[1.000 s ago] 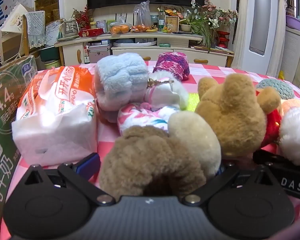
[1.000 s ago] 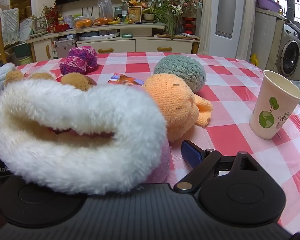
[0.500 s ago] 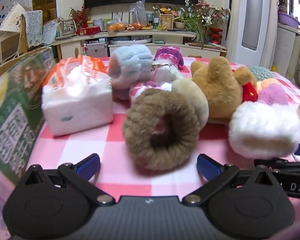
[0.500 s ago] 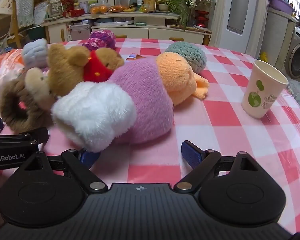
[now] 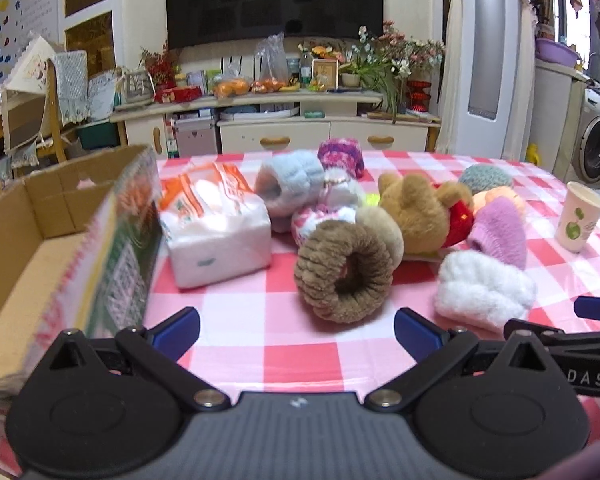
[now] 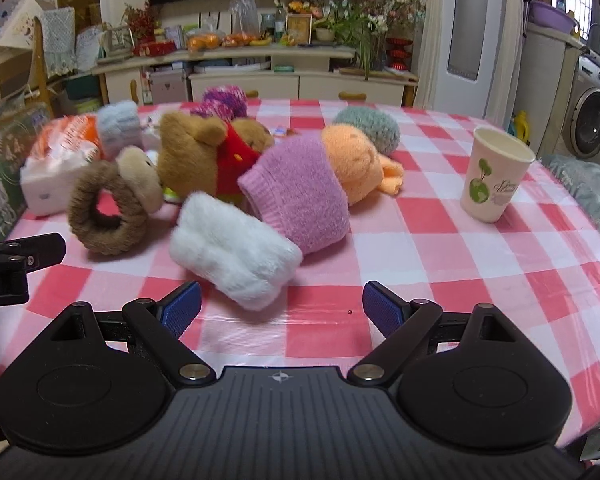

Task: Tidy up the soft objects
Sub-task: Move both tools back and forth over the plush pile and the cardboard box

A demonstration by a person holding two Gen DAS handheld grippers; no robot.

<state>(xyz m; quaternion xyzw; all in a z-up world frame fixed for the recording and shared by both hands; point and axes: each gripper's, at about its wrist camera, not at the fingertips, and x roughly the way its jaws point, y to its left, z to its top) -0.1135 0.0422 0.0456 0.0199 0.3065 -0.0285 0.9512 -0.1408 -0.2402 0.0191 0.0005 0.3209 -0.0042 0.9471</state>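
Both of my tools are empty and spread wide. The left hand-held gripper (image 5: 296, 330) hangs low over the counter (image 5: 300, 356) with the brown ring (image 5: 342, 270) straight ahead of it, just beyond the tips, lying tilted with its hole facing me. The right hand-held gripper (image 6: 280, 306) has the white cuff (image 6: 236, 246) dead ahead, nearly between its pads; the cuff's long axis runs from upper left to lower right across my approach, so I judge a small twist would be needed to close squarely across it.

The box (image 5: 40, 240) stands open at the counter's left edge, right beside the left tool, so the ring looks the easier thing to put away, and the left side is nearer for it.

My count of soft things: one brown ring, one white cuff, one purple sock (image 6: 300, 192), one orange knit (image 6: 360, 164), one bear (image 6: 204, 152), one grey-green ball (image 6: 368, 128), one blue cuff (image 5: 290, 184), one purple-pink ball (image 5: 340, 156), one tissue pack (image 5: 216, 232). There are a couple more, half hidden behind the ring. One paper cup (image 6: 496, 176) stands well apart on the right.
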